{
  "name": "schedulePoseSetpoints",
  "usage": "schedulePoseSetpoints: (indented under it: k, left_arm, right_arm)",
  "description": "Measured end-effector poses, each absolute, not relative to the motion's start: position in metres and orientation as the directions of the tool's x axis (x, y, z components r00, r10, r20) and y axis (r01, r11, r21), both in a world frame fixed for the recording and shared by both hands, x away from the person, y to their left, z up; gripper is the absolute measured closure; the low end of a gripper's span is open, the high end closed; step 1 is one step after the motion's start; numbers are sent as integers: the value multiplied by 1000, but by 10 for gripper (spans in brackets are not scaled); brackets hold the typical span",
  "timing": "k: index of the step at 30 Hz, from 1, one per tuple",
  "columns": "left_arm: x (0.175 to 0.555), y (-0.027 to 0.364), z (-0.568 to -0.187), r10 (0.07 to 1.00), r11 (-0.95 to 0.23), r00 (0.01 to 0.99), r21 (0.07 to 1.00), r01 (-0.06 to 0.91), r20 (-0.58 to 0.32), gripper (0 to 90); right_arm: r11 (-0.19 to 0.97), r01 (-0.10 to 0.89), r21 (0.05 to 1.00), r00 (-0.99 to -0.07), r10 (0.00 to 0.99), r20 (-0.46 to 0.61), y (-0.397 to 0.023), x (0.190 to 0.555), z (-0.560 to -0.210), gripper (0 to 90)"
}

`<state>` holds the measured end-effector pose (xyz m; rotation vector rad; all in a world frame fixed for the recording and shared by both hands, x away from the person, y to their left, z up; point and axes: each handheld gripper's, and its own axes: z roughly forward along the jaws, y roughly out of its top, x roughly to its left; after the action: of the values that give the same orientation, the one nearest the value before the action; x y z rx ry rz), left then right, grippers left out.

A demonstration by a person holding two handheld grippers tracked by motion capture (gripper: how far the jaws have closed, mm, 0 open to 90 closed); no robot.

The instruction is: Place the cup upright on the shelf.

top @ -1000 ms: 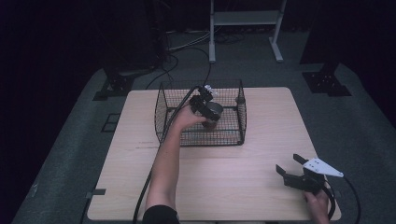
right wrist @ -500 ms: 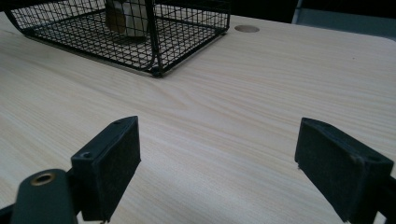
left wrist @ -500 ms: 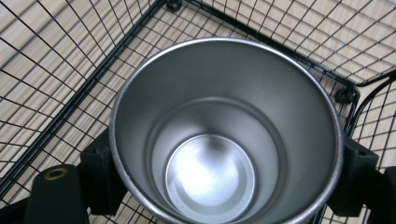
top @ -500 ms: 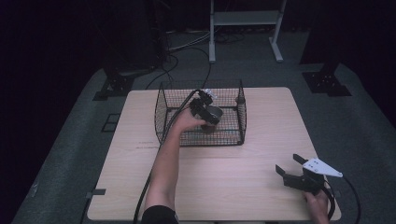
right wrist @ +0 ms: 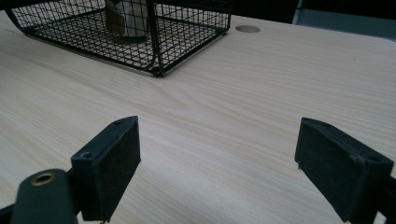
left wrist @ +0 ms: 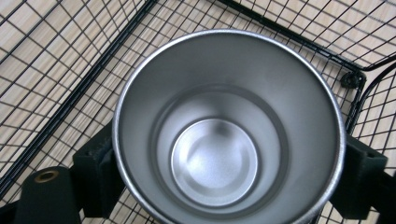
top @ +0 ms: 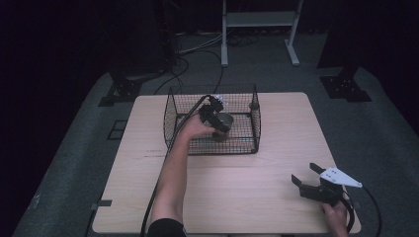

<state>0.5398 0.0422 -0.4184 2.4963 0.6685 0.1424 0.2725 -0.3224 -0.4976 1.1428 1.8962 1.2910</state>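
— Where is the round, shiny steel cup (left wrist: 226, 140) found?
— Upright inside the black wire basket (top: 254, 126), toward twelve o'clock on the light wooden table (top: 237, 177).
— And the tools?
— The left tool (top: 220, 129) has just been opening, its jaws flanking the cup. The right tool (right wrist: 233, 163) is held wide apart at four o'clock.

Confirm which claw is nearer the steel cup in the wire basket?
Left. The left claw straddles the steel cup inside the wire basket, its jaws having just been opening. The right claw rests open near the table's front corner.
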Motion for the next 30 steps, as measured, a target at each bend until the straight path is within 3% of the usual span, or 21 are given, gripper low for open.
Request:
schedulePoseSetpoints:
  k: [13, 30]
  left_arm:
    - [535, 39, -417, 473, -761, 881, 506, 407, 2, 116]
    - [529, 38, -406, 475, -740, 880, 548, 389, 16, 70]
  right_arm:
    - [172, 330, 928, -471, 882, 4, -322, 272, -498, 135]
    - [171, 330, 928, -468, 884, 3, -322, 272, -498, 135]
